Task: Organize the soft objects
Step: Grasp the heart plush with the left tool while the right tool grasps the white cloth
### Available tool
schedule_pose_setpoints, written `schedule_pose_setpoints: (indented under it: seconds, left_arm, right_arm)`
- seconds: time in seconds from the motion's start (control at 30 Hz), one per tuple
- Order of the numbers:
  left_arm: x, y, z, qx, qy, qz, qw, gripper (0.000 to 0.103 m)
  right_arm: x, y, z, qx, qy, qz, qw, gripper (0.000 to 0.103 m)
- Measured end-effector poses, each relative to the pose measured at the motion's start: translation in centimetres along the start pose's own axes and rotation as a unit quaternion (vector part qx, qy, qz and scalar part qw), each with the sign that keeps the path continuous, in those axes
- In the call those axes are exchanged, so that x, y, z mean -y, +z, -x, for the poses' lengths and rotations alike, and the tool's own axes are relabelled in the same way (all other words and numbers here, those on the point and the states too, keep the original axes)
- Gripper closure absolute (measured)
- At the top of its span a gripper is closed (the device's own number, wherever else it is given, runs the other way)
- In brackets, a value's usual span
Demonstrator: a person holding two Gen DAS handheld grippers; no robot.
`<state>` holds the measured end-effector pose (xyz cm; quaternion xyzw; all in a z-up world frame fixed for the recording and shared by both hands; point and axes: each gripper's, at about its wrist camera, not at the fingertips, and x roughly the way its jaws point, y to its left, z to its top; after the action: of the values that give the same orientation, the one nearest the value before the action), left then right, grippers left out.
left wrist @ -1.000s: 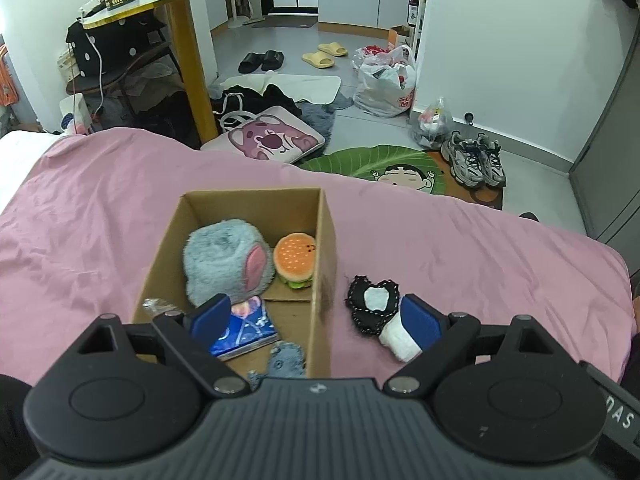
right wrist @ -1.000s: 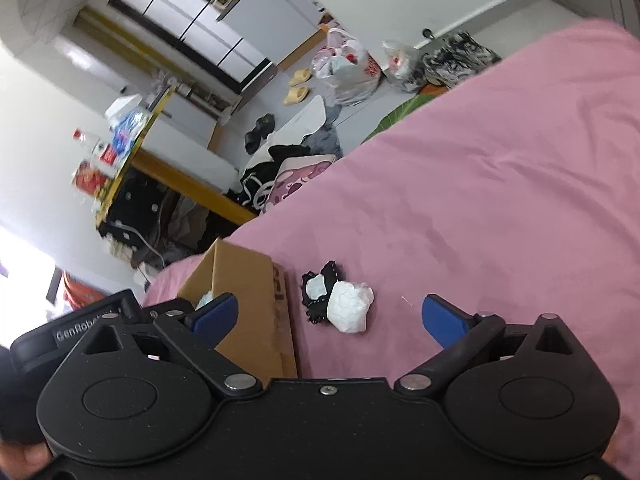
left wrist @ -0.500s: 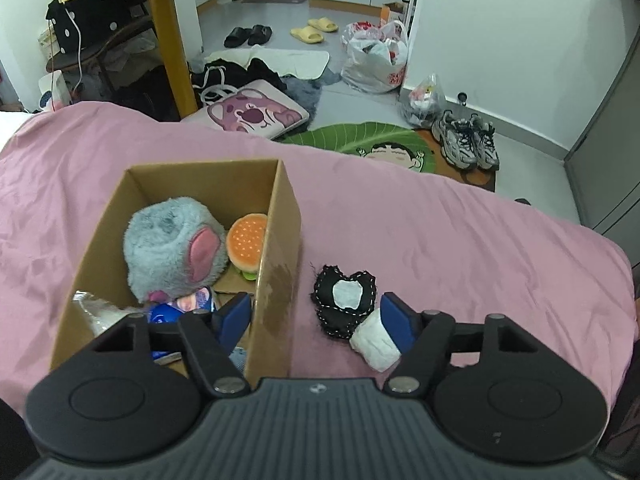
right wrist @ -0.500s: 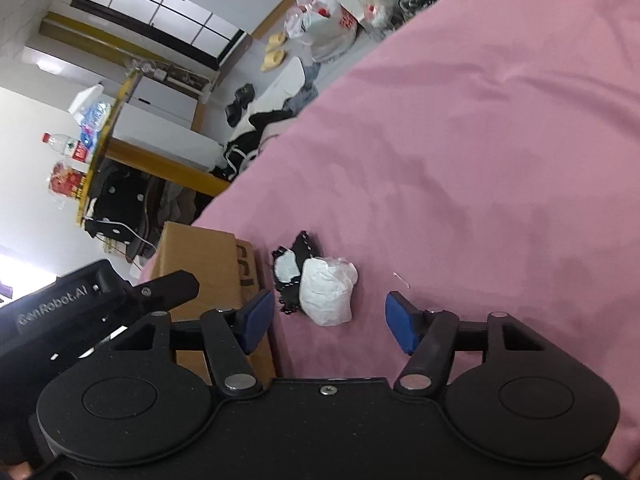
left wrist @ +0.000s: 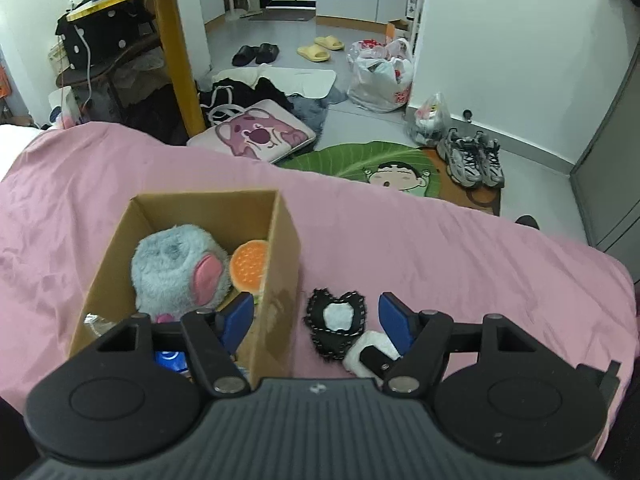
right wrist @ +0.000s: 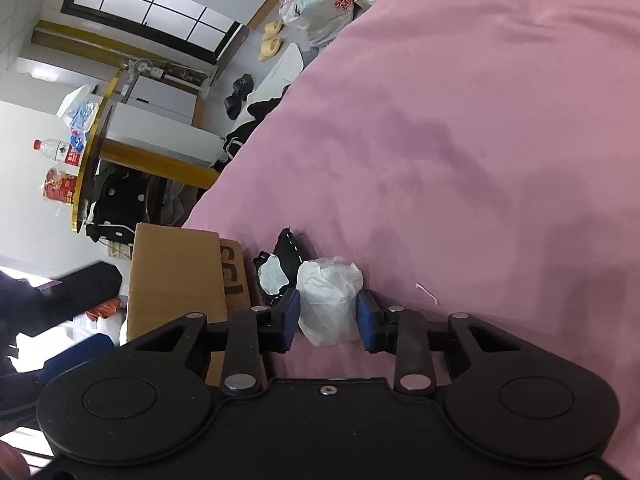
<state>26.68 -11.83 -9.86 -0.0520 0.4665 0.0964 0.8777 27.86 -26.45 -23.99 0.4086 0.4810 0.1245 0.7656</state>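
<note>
An open cardboard box [left wrist: 280, 240] stands on the pink bed and holds a grey plush [left wrist: 176, 272], a burger toy [left wrist: 248, 266] and a blue packet [left wrist: 168, 358]. Just right of the box lie a black heart-shaped pad [left wrist: 336, 320] and a white soft wad [left wrist: 374, 346]. My left gripper [left wrist: 316, 320] is open and straddles the box's right wall, one finger inside the box. My right gripper [right wrist: 328, 320] is shut on the white soft wad [right wrist: 330, 300], a pad pressed against each side. The black pad [right wrist: 288, 254] and the box [right wrist: 176, 272] sit to its left.
The pink bedsheet [left wrist: 440, 260] stretches wide to the right of the box. Beyond the bed's far edge the floor holds a pink bear cushion [left wrist: 256, 136], a green mat [left wrist: 380, 164], grey trainers [left wrist: 472, 158], plastic bags [left wrist: 380, 76] and a yellow-legged table [left wrist: 176, 52].
My right gripper has come down over the white wad and its fingers have closed in against it. The left gripper drifted slightly but stays open beside the box.
</note>
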Motion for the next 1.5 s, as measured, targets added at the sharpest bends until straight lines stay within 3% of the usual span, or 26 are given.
schedule_pose_setpoints:
  seconds: [0.33,0.57,1.07,1.13,1.2,1.27,1.5]
  left_arm:
    - [3.0,-0.5,-3.4,-0.042,-0.014,-0.011,0.9989,0.034]
    - [4.4,-1.1,-7.0,-0.068,0.023,-0.031,0.9969,0.042]
    - [6.1,-2.4,-10.7,-0.087,0.088,-0.085,0.9887,0.042]
    - [6.1,-2.7,-11.3,-0.101,0.084,-0.078,0.9882,0.049]
    - [5.6,-2.8,-11.3,-0.101,0.090,-0.069,0.9885,0.069]
    - [5.3,-2.8,-11.0,-0.095,0.094,-0.067,0.9888,0.080]
    - [3.1,-2.2,-8.6,-0.078,0.046,-0.037,0.9952,0.086]
  right_arm:
    - [1.4,0.4,3.0,0.044,-0.020,-0.028,0.998,0.073]
    - [2.4,0.1,3.8,0.060,-0.025,-0.044,0.997,0.073]
    - [2.0,0.0,4.9,0.075,-0.044,-0.044,0.995,0.073]
    - [1.8,0.0,4.8,0.075,-0.043,-0.043,0.995,0.073]
    - [1.6,0.1,5.0,0.075,-0.042,-0.039,0.996,0.073]
    - [1.5,0.1,5.2,0.077,-0.041,-0.036,0.996,0.073]
    - [0.8,-0.2,6.3,0.085,-0.037,-0.017,0.996,0.073]
